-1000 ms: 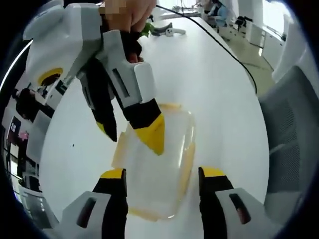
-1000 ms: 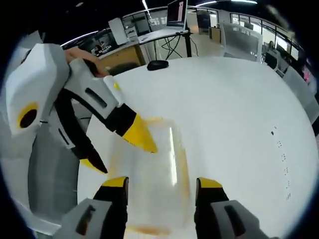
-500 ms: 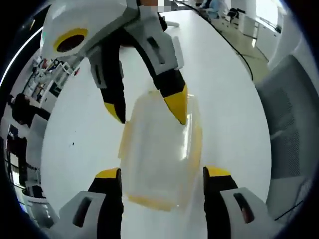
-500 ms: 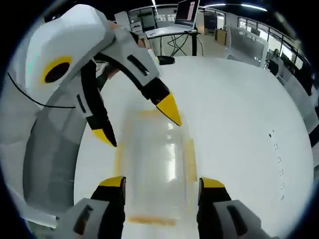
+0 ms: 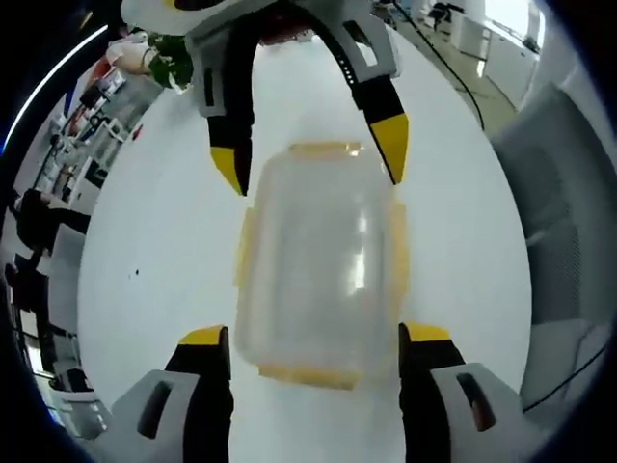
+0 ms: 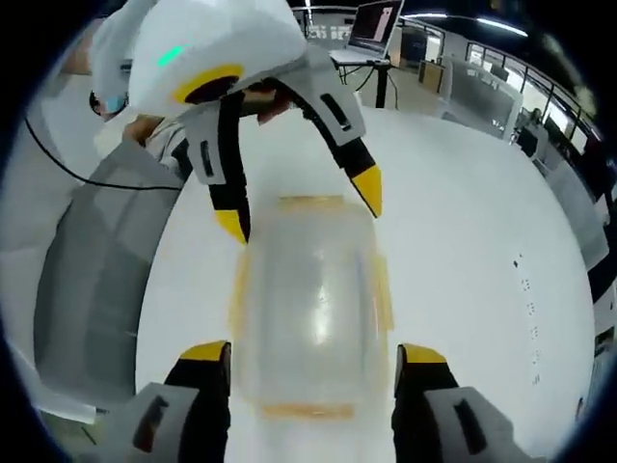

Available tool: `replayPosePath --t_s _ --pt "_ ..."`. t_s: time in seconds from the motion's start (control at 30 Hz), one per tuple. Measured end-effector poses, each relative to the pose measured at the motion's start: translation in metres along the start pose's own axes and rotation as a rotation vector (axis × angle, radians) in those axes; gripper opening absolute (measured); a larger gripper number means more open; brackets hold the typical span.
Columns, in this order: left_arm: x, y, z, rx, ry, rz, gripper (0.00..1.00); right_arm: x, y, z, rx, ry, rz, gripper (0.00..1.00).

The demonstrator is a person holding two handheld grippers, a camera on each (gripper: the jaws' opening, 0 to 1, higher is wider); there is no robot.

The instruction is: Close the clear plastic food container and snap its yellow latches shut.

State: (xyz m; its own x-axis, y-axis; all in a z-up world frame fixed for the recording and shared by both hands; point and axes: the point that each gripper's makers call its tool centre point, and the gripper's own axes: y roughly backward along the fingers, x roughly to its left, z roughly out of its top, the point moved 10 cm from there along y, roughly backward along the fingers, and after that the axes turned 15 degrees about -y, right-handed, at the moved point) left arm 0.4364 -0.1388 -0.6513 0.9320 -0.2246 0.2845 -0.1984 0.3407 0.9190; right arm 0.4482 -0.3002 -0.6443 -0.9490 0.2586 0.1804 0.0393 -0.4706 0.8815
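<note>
A clear plastic food container [image 5: 320, 258] with yellow latches lies lid-down-flat on the white table [image 5: 164, 222]. In the left gripper view my left gripper [image 5: 314, 336] stands open at its near end, jaws spread wider than the box. The right gripper [image 5: 310, 154] comes in from the top, open, its yellow tips at the far end. In the right gripper view the same container [image 6: 308, 299] lies between my right gripper [image 6: 313, 353], open at the near end, and the left gripper [image 6: 301, 204], open at the far end. Yellow latches [image 6: 384, 289] stick out along the sides.
A grey chair back [image 5: 569, 193] stands beside the table in the left gripper view. In the right gripper view a grey chair [image 6: 96, 260] is at the left edge, a laptop [image 6: 378, 21] on a far desk, and a person's hand [image 6: 275, 96] holds the left gripper.
Both grippers have swung round to face each other straight across the container, one at each end. The container sits centred between the jaws in both views.
</note>
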Motion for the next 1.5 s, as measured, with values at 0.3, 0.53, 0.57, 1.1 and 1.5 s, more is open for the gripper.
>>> replayPosePath --t_s 0.3,0.53,0.57,1.1,1.5 --pt "0.001 -0.009 0.001 0.014 -0.028 -0.013 0.76 0.005 -0.007 -0.012 -0.002 0.029 -0.077 0.74" --pt "0.001 -0.016 0.002 0.031 -0.061 -0.029 0.75 0.006 -0.012 -0.016 -0.005 0.028 -0.112 0.75" --pt "0.001 -0.016 0.002 0.033 -0.064 -0.027 0.75 0.007 -0.014 -0.017 0.005 0.029 -0.115 0.73" --pt "-0.005 -0.012 -0.007 0.064 -0.056 -0.027 0.74 0.013 -0.02 -0.008 0.006 0.045 -0.119 0.73" --pt "-0.017 0.0 -0.035 0.077 -0.034 -0.027 0.74 0.023 -0.036 0.019 -0.005 0.068 -0.104 0.73"
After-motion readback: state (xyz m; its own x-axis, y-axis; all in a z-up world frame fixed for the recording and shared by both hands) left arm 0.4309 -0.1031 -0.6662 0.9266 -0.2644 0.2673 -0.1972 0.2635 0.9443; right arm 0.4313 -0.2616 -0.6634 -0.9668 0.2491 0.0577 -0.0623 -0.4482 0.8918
